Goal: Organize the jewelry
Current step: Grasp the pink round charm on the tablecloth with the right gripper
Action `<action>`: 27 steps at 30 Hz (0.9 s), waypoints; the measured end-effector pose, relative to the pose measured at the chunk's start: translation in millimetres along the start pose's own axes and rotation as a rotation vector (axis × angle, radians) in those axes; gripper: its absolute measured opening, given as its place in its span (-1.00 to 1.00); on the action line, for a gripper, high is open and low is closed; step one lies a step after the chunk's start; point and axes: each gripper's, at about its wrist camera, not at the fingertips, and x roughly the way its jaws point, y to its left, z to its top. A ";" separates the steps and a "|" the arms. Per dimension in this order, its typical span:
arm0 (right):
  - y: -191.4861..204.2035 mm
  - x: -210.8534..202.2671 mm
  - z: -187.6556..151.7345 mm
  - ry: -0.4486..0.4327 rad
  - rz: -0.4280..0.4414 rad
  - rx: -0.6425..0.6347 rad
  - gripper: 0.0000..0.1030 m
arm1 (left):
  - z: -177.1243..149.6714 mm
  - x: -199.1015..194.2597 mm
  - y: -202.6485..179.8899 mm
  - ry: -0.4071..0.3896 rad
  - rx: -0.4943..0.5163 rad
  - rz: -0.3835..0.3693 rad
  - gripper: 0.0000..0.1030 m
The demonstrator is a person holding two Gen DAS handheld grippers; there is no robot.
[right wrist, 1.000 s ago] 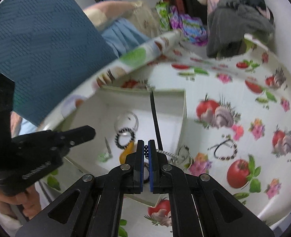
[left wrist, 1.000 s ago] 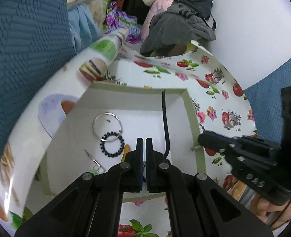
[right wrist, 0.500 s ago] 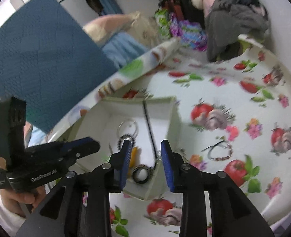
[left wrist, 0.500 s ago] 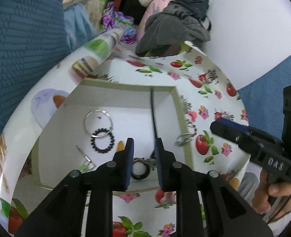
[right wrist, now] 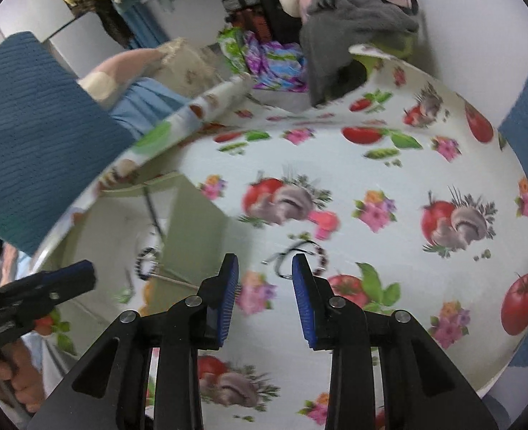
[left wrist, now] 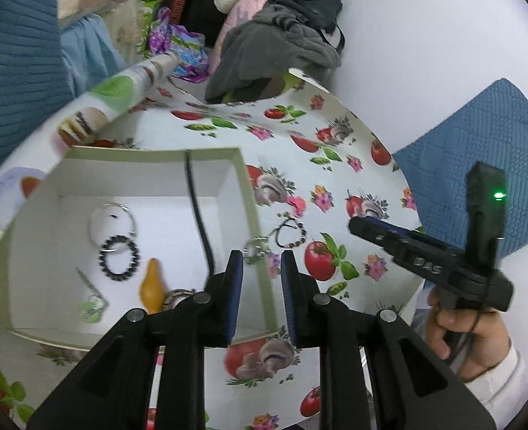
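- Left wrist view: my left fingers [left wrist: 257,267] are parted a little with nothing between them, hovering over the right wall of the open white box [left wrist: 253,200] on the counter [left wrist: 367,175], which has a tomato-and-mushroom print cloth.
- Both pairs of fingers have just been opening, and nothing is in either pair now.
- Inside the box: a thin silver hoop [left wrist: 112,222], a dark bead bracelet [left wrist: 119,257] overlapping its lower edge, a yellow teardrop piece [left wrist: 151,285] with its narrow end pointing away from me, a pin with a green charm [left wrist: 91,299] lying slantwise, and a braided piece [left wrist: 177,294] half hidden behind my left finger.
- A black cord [left wrist: 199,215] runs the length of the box, from the far wall toward me.
- Just outside the right wall sits a silver chain bracelet [left wrist: 255,249], and beside it a beaded cord bracelet [left wrist: 290,233], both flat on the cloth.
- Right wrist view: my right fingers [right wrist: 265,279] are apart and empty, with that beaded cord bracelet [right wrist: 305,254] lying just past the tips. It's blurry here.
- Clutter at the back: a heap of grey clothes [left wrist: 274,50] on the far edge, and blue quilted fabric [left wrist: 486,150] on the right.
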 end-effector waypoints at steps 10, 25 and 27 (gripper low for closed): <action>-38.1 47.3 5.0 0.030 -0.036 0.037 -0.33 | 5.0 34.2 -10.1 0.032 0.037 0.016 -0.57; -45.7 125.0 18.2 0.061 -0.144 -0.085 -0.17 | 2.5 40.6 -7.6 0.042 0.079 0.050 -1.00; -44.5 130.5 17.6 0.045 -0.168 -0.111 -0.26 | 2.1 37.4 -10.5 0.035 0.089 0.048 -1.00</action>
